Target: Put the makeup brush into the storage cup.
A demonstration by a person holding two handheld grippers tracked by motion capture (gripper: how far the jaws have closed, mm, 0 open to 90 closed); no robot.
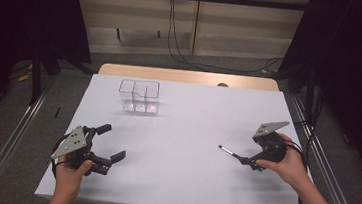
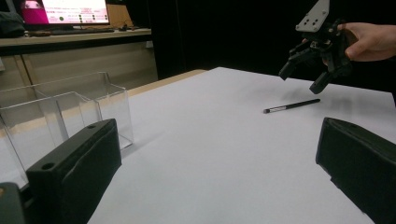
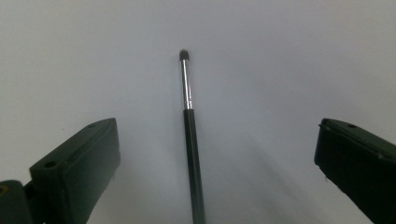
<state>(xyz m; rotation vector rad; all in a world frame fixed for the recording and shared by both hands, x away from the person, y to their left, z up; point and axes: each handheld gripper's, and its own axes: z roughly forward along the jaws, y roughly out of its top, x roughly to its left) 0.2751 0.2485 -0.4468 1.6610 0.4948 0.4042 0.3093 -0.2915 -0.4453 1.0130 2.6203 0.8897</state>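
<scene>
A thin black makeup brush (image 1: 229, 152) with a silver ferrule lies on the white table (image 1: 193, 108), right of centre. My right gripper (image 1: 252, 162) hovers open over its handle end. In the right gripper view the brush (image 3: 189, 126) runs straight up between the spread jaws of that gripper (image 3: 217, 135), untouched. A clear compartmented organiser (image 1: 139, 98) stands at the back left. My left gripper (image 1: 114, 141) is open near the front left, holding nothing. In the left gripper view, the organiser (image 2: 70, 112) is at left, and the brush (image 2: 292, 106) lies below the right gripper (image 2: 302, 79).
A wooden strip (image 1: 186, 76) borders the table's far edge. Cables (image 1: 183, 57) trail on the floor behind it, and metal rails (image 1: 9, 141) run along both sides. A lit monitor (image 2: 65, 11) sits on a bench beyond the organiser.
</scene>
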